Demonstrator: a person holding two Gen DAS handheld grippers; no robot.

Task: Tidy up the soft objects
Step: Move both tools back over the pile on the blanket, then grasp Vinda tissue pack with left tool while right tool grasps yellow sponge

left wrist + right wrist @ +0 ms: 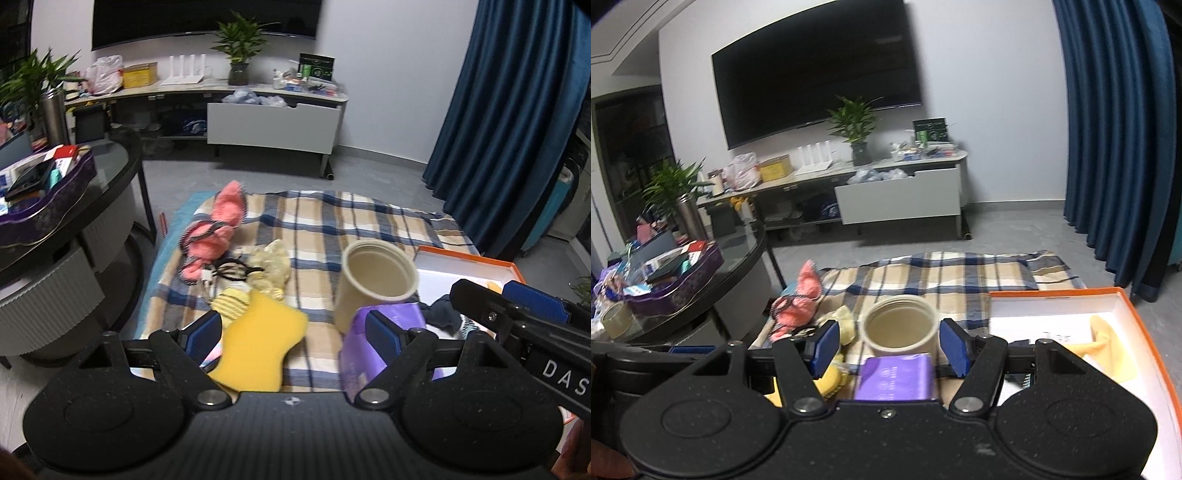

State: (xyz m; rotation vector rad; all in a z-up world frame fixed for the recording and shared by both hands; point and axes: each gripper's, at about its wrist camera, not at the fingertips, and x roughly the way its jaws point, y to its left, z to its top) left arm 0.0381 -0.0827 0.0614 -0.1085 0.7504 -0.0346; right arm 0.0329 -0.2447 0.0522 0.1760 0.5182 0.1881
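Note:
On a plaid blanket [332,218] lie a yellow sponge [258,343], a striped yellow sock [231,302], a cream scrunchie [271,267], black hair ties [229,269] and a pink plush item [218,229]. A beige cup [373,284] stands upright beside a purple pack [388,325]. My left gripper [291,332] is open above the sponge and the pack. My right gripper [886,345] is open above the purple pack [895,376], in front of the cup [899,325]. It also shows in the left wrist view [509,299], over the orange box [1071,321], which holds a yellow cloth [1108,343].
A round glass table [110,173] with a purple tin [48,210] of clutter stands at the left. A TV cabinet [273,125] with an open drawer runs along the far wall. Blue curtains [509,110] hang at the right. Dark cloth [443,314] lies in the box.

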